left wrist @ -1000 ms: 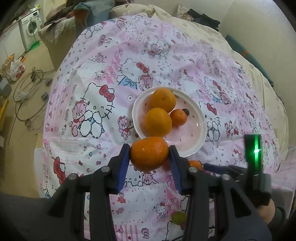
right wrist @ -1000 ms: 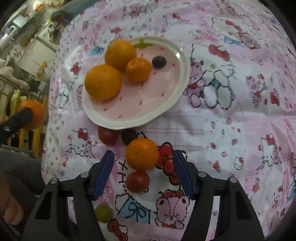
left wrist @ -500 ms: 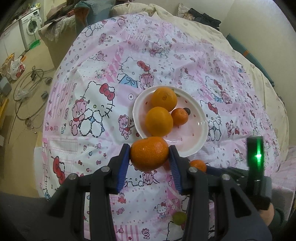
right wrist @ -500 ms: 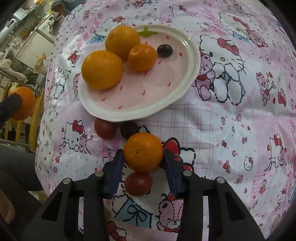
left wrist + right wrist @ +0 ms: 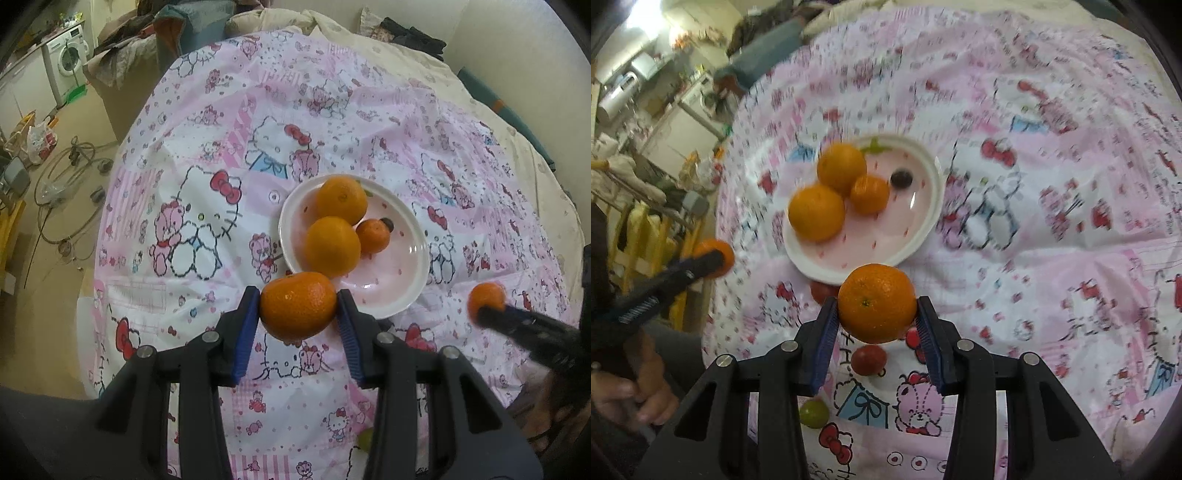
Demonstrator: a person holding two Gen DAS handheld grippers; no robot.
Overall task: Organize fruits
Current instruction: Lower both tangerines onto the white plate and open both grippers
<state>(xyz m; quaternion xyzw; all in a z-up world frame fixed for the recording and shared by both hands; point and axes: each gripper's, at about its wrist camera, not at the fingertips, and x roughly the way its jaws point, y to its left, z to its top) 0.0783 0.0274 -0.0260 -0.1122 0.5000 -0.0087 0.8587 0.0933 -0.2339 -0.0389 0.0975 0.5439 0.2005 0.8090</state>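
Note:
My left gripper (image 5: 297, 295) is shut on a mandarin (image 5: 298, 314), held above the cloth just in front of the white plate (image 5: 402, 266). On the plate lie two oranges (image 5: 341, 201), a small mandarin (image 5: 373, 235) and a dark grape (image 5: 388, 223). My right gripper (image 5: 877, 301) is shut on another mandarin (image 5: 877, 314), lifted clear of the cloth near the plate (image 5: 886, 240). In the left wrist view that mandarin (image 5: 485, 297) shows at the right. In the right wrist view the left gripper's mandarin (image 5: 714, 254) shows at the left.
Loose on the Hello Kitty cloth under the right gripper lie a red fruit (image 5: 868, 360), a second red one (image 5: 822, 291) by the plate and a green grape (image 5: 813, 412). A hand (image 5: 639, 387) is at the lower left. Floor with cables (image 5: 62, 192) drops off to the left.
The right gripper's jaws closed on the mandarin that lay on the cloth and lifted it, so the plate now looks farther away. The left gripper kept still with its mandarin.

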